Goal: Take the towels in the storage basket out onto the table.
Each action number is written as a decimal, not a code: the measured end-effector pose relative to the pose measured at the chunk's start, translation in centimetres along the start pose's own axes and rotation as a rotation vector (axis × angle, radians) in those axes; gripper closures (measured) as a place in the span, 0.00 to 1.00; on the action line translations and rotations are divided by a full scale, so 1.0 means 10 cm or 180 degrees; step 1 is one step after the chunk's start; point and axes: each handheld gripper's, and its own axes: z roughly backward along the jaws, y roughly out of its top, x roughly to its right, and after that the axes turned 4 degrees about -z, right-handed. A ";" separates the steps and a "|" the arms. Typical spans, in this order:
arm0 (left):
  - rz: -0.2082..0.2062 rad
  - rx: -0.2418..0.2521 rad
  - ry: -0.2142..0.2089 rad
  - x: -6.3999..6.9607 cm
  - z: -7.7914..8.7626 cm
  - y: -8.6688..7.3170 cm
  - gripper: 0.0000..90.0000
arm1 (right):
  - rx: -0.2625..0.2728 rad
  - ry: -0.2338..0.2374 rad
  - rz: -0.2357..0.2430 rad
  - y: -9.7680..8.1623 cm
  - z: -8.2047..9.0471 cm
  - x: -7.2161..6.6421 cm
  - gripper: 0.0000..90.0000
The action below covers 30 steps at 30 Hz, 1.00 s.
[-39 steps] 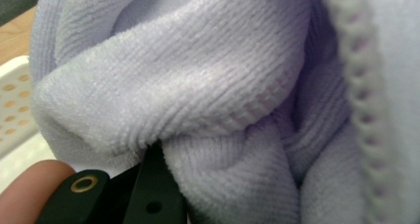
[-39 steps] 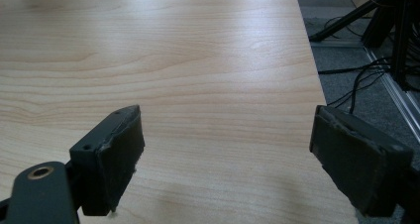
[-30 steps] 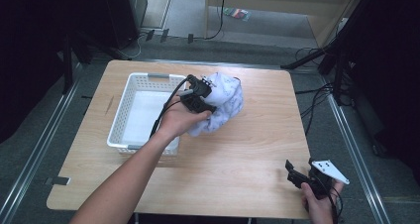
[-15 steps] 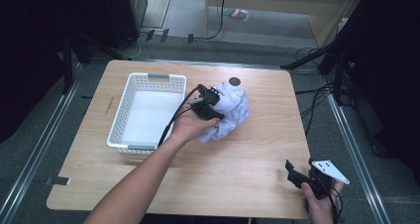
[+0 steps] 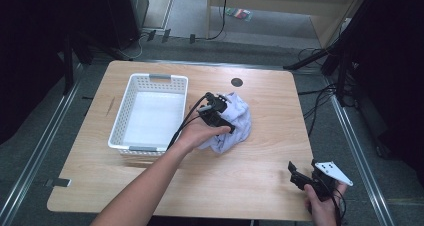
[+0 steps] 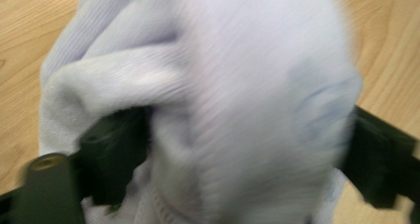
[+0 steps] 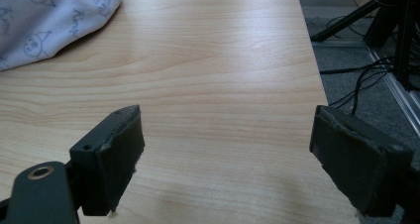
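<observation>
Two jaws astride cloth (image 6: 208, 85); high view: basket (image 5: 150, 113) beside

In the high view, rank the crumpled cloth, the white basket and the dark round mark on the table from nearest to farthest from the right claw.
From the right claw, at the table's near right corner:
1. Crumpled cloth, mid-table, up and to the left, under the left claw.
2. Dark round mark, near the far edge, beyond the cloth.
3. White basket, at the table's left side.
</observation>
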 end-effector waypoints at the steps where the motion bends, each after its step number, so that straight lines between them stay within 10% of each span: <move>1: 0.0016 0.0045 0.0012 0.00 0.03 0.00 0.10 | 0.0001 0.0001 0.0002 0.00 0.00 0.00 0.15; 9: 0.0028 0.0168 -0.0108 -0.03 0.21 0.01 0.01 | 0.0003 -0.0002 0.0004 0.00 0.00 0.00 0.15; 30: 0.0250 0.0501 0.0084 -0.43 0.78 -0.18 0.00 | -0.0018 -0.0017 0.0009 0.00 0.00 0.00 0.15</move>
